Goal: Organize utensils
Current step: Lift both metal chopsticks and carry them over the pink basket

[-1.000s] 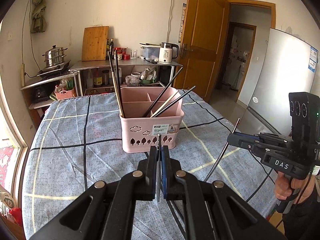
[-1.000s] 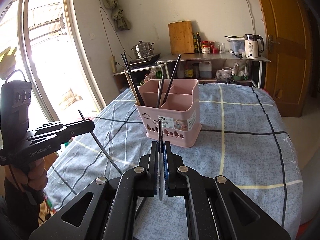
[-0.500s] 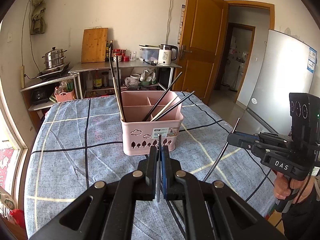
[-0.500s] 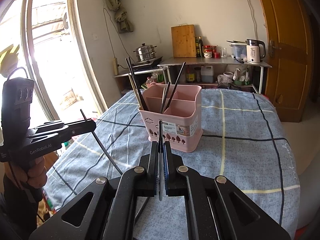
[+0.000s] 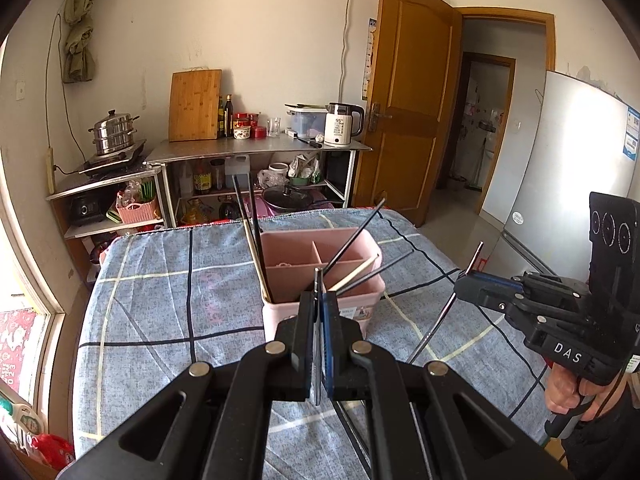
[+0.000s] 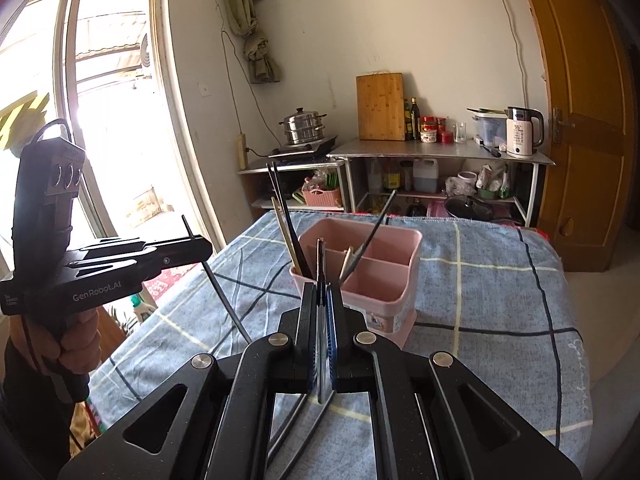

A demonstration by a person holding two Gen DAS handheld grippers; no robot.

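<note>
A pink divided utensil basket [image 5: 320, 268] stands mid-table with several dark and pale chopsticks leaning in it; it also shows in the right wrist view [image 6: 376, 264]. My left gripper [image 5: 319, 308] is shut on a thin metal chopstick [image 5: 317, 344], held above the table just in front of the basket. It shows from the side in the right wrist view [image 6: 200, 246]. My right gripper [image 6: 321, 304] is shut on another thin chopstick [image 6: 320, 264]. In the left wrist view the right gripper [image 5: 464, 280] holds its chopstick [image 5: 444, 312] slanting down toward the table.
The table carries a blue checked cloth [image 5: 168, 304]. Behind it stand metal shelves [image 5: 256, 148] with a kettle, jars, a cutting board and a steamer pot. A door [image 5: 412, 100] and fridge [image 5: 568, 184] are to the right, a window [image 6: 104, 112] to the left.
Both grippers have risen and moved closer to the basket, so I now look down into its compartments. Each still holds its chopstick.
</note>
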